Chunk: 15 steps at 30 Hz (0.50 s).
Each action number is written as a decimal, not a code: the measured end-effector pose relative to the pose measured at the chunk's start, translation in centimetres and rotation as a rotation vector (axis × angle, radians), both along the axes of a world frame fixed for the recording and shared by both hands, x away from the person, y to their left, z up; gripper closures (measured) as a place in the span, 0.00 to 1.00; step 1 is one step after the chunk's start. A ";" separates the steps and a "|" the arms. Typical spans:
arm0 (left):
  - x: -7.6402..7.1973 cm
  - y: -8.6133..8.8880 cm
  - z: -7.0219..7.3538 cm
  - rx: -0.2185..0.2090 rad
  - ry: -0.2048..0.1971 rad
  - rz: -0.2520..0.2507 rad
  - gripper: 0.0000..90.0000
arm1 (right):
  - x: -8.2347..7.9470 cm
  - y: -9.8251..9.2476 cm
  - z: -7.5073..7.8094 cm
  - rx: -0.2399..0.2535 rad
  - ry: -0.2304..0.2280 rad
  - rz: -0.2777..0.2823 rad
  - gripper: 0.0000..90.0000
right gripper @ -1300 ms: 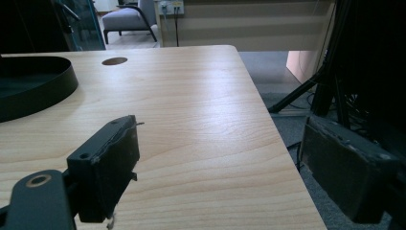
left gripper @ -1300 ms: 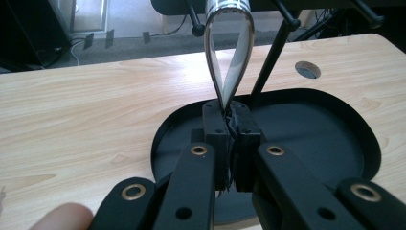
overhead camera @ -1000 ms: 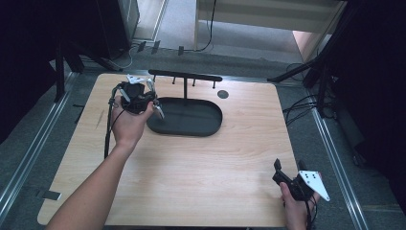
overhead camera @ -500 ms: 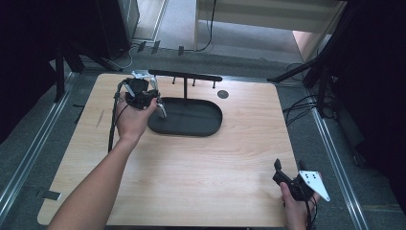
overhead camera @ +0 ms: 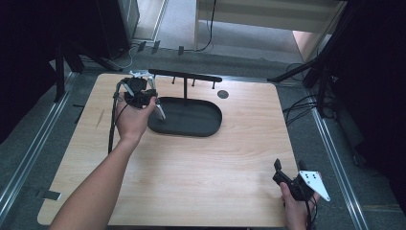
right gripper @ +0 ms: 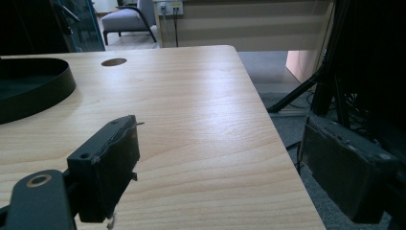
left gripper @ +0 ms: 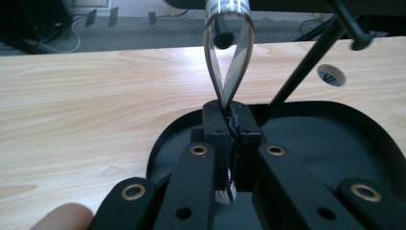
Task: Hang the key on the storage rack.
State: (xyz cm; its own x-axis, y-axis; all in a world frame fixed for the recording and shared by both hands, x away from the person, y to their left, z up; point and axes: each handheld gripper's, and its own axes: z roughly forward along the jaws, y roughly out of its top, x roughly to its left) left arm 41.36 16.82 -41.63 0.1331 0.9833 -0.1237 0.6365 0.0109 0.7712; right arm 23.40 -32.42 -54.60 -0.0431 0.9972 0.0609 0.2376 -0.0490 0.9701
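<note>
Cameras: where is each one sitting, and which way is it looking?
High view: above the person's side, looking forward and down on the table; both forearms, the left gripper and right gripper show.
Left gripper view: rides the left gripper, looking along its jaws, shut on a metal loop, over the tray.
Right gripper view: rides the right gripper, looking across the table past its open jaws.
Shared: the tray is in all three.
</note>
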 end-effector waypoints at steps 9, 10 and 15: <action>0.3 -0.3 -0.3 0.003 0.005 -0.020 0.98 | 0.0 0.0 0.0 -0.001 0.000 -0.002 0.14; 0.4 -0.3 -0.3 0.005 0.005 -0.021 0.98 | 0.0 0.0 0.0 0.003 0.001 -0.002 0.14; 1.1 -0.3 -0.2 0.007 0.019 -0.015 0.98 | 0.0 0.0 0.0 0.006 0.001 -0.004 0.14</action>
State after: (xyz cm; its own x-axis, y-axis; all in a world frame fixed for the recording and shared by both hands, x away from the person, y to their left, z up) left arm 42.44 16.48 -41.85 0.1452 0.9821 -0.1199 0.6512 -0.0036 0.7589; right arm 23.38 -32.42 -54.60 -0.0390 0.9970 0.0669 0.2383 -0.0558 0.9696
